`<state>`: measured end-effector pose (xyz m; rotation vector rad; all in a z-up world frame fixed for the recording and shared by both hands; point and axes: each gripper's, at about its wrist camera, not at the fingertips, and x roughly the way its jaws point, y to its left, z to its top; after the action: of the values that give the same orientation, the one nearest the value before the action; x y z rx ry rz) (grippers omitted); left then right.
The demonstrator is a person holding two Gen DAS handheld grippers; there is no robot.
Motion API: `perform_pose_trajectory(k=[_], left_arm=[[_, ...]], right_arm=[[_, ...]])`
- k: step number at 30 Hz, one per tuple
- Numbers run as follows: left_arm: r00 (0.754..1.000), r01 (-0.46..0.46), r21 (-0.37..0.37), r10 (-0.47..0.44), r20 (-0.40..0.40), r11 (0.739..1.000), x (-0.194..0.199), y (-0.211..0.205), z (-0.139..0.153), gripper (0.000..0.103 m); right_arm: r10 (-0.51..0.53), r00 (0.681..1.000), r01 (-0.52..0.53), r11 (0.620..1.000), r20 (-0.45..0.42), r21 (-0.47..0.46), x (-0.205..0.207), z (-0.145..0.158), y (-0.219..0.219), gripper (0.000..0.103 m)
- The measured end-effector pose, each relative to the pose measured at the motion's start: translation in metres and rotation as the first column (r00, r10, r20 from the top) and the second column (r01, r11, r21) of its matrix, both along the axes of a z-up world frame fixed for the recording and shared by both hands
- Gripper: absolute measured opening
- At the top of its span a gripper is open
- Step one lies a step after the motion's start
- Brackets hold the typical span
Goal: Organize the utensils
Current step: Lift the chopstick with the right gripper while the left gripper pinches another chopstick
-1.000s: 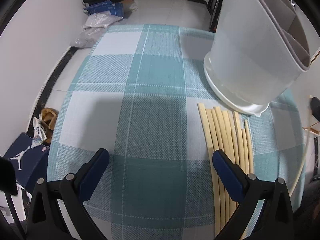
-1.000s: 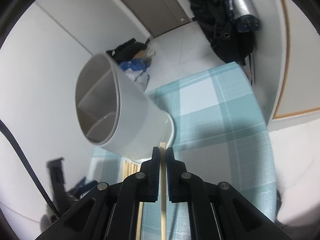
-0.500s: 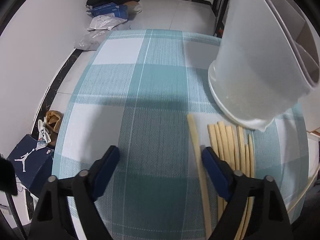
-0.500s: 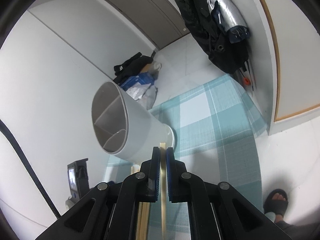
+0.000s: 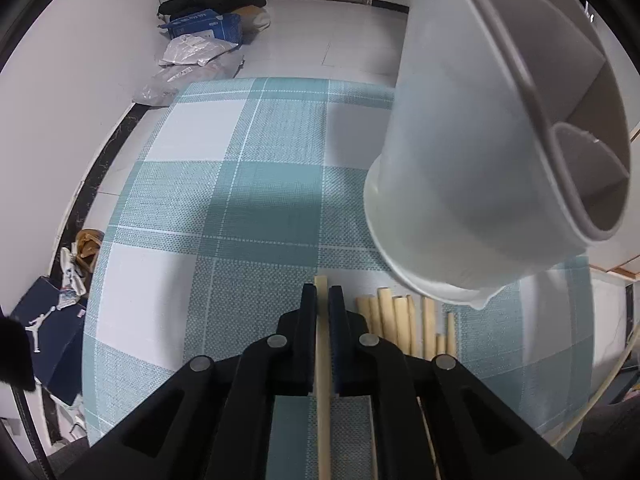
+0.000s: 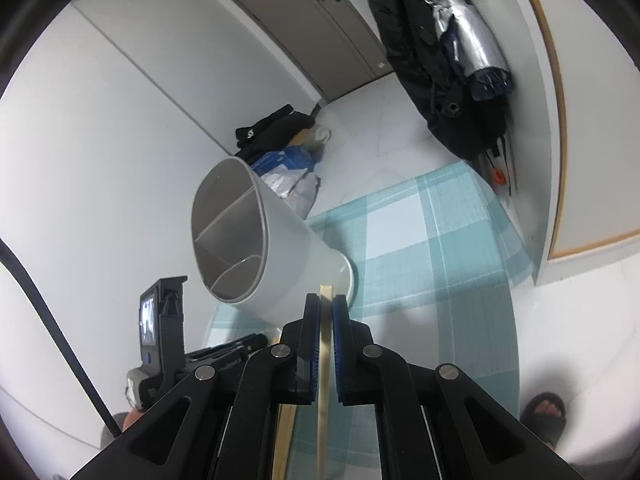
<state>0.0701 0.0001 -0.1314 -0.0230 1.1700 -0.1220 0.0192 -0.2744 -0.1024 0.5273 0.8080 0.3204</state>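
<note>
My left gripper (image 5: 321, 300) is shut on a pale wooden chopstick (image 5: 322, 380) that lies along the teal checked tablecloth (image 5: 224, 200). Several more chopsticks (image 5: 400, 324) lie side by side just to its right. A white divided utensil holder (image 5: 480, 160) stands behind them, with nothing showing in the compartments I can see. My right gripper (image 6: 326, 308) is shut on another chopstick (image 6: 323, 360) and holds it up in the air, level with the holder (image 6: 256, 240), which is ahead and to the left.
The table ends at the left, with a blue shoebox (image 5: 44, 340), shoes and bags (image 5: 196, 40) on the floor below. In the right wrist view the left gripper's body with its small screen (image 6: 156, 320) is at lower left, and a sandalled foot (image 6: 544, 412) at lower right.
My left gripper has shut on the leftmost chopstick, which first slid left away from the row. My right gripper has risen and drawn back from the holder, still shut on its chopstick.
</note>
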Motion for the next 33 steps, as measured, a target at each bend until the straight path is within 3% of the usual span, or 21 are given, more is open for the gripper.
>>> perform_pose_trajectory(k=[11, 14, 16, 18, 21, 29, 33], left_arm=[[0.975, 0.006, -0.135, 0.024, 0.220, 0.991, -0.034, 0.017, 0.057, 0.001], [0.981, -0.004, -0.150, 0.033, 0.193, 0.989, -0.032, 0.023, 0.055, 0.002], [0.989, -0.031, -0.135, 0.050, 0.140, 0.990, -0.022, 0.029, 0.044, 0.008], [0.997, -0.055, -0.139, 0.062, 0.052, 0.989, -0.016, 0.035, 0.027, 0.034], [0.997, -0.068, -0.128, 0.072, 0.027, 0.989, -0.016, 0.040, 0.014, 0.057], [0.999, 0.023, -0.029, -0.022, 0.041, 0.999, -0.013, 0.024, 0.006, 0.058], [0.997, 0.072, 0.024, -0.072, 0.012, 0.997, -0.009, 0.018, -0.003, 0.062]], right_arm=[[0.038, 0.993, -0.025, 0.994, 0.113, -0.111, -0.014, 0.021, 0.019, 0.005], [0.043, 0.991, -0.026, 0.992, 0.130, -0.123, -0.019, 0.024, 0.023, 0.005], [0.040, 0.990, -0.023, 0.992, 0.133, -0.128, -0.021, 0.025, 0.025, 0.005], [0.037, 0.990, -0.019, 0.991, 0.134, -0.131, -0.023, 0.025, 0.025, 0.005], [0.035, 0.990, -0.016, 0.991, 0.140, -0.135, -0.026, 0.027, 0.026, 0.005], [0.016, 0.991, 0.003, 0.991, 0.135, -0.137, -0.024, 0.026, 0.019, 0.005], [0.013, 0.991, 0.004, 0.991, 0.133, -0.131, -0.021, 0.025, 0.016, 0.005]])
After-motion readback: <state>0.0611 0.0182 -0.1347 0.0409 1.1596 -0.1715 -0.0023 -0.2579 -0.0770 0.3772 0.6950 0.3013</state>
